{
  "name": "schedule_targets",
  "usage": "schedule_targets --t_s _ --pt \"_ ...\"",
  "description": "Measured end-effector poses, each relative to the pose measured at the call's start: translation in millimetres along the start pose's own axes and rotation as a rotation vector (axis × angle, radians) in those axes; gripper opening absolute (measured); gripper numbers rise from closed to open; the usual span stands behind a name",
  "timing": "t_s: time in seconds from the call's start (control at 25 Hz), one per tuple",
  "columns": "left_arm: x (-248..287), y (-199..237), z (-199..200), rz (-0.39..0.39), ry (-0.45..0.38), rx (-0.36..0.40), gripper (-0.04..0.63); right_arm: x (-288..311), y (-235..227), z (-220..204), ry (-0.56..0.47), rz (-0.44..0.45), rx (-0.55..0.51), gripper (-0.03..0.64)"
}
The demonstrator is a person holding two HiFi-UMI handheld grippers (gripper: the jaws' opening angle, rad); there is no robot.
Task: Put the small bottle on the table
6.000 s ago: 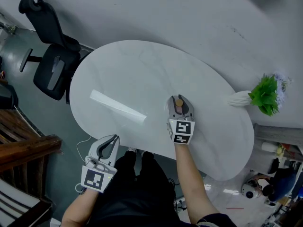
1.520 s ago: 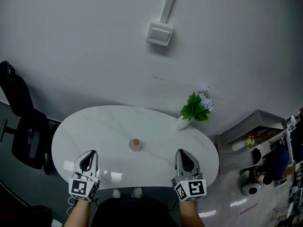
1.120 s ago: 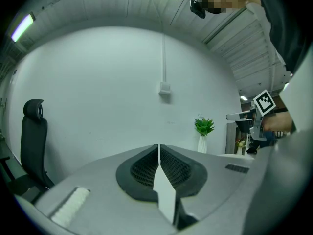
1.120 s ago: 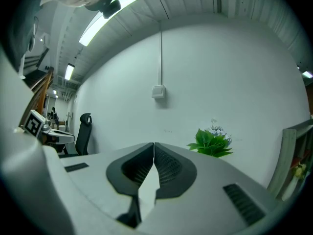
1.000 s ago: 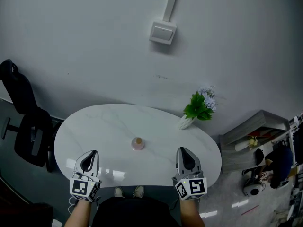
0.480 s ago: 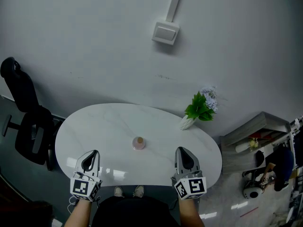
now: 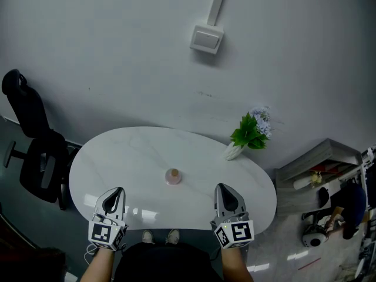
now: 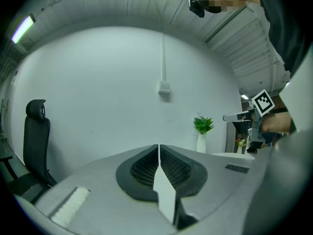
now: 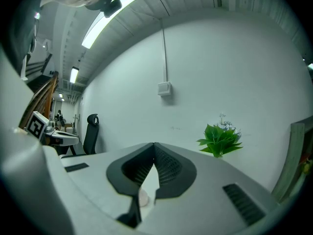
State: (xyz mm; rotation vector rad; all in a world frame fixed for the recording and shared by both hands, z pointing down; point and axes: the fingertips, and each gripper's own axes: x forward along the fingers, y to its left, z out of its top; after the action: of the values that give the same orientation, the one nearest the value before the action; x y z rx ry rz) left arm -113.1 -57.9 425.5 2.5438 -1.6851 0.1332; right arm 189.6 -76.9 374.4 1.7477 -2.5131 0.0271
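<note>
1. The small bottle (image 7: 173, 176) stands upright on the white oval desk (image 7: 126, 154). It is about midway along the desk's length and somewhat nearer your edge than the wall. Its cap is tan and its body is pinkish.
2. Nothing touches the bottle. In the head view it sits between your 2 tongs, ahead of both and well apart from each.
3. Your left tongs (image 7: 114, 191) hover at the desk's near edge on the left. The left gripper view shows the 2 jaws pressed together along their length, with nothing between them.
4. Your right tongs (image 7: 224, 187) hover at the near edge on the right, about level with the left pair. The right gripper view shows the jaws meeting at the tips and pinching nothing.
5. In that same view a small pale rounded shape (image 9: 142, 198) shows low in the gap behind the tips. It is too small to tell what it is.
6. Each pair of tongs carries its marker cube toward you, facing up to the head camera.
7. A green plant (image 7: 249, 133) in a white vase (image 7: 232, 151) stands at the desk's far right rim, close to the wall.
8. A black office chair (image 7: 36, 157) stands on the floor just beside the desk's left end.
9. A pale switch box (image 7: 207, 39) is on the wall above the desk, with a conduit running up from it.
10. Your 2 shoes (image 7: 158, 237) show below the near edge, between the tongs.
</note>
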Motion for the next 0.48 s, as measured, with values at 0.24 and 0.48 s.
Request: schedule_targets --t_s 0.24,0.48 --pt "-3.9 1.4 -1.7 0.011 0.011 -0.008 0.014 0.8 2.3 -2.8 0.003 0.011 0.001 0.006" --pt "-6.3 1.5 -3.0 0.012 0.008 0.0 0.014 1.1 5.4 -4.4 0.007 0.019 -0.003 0.006"
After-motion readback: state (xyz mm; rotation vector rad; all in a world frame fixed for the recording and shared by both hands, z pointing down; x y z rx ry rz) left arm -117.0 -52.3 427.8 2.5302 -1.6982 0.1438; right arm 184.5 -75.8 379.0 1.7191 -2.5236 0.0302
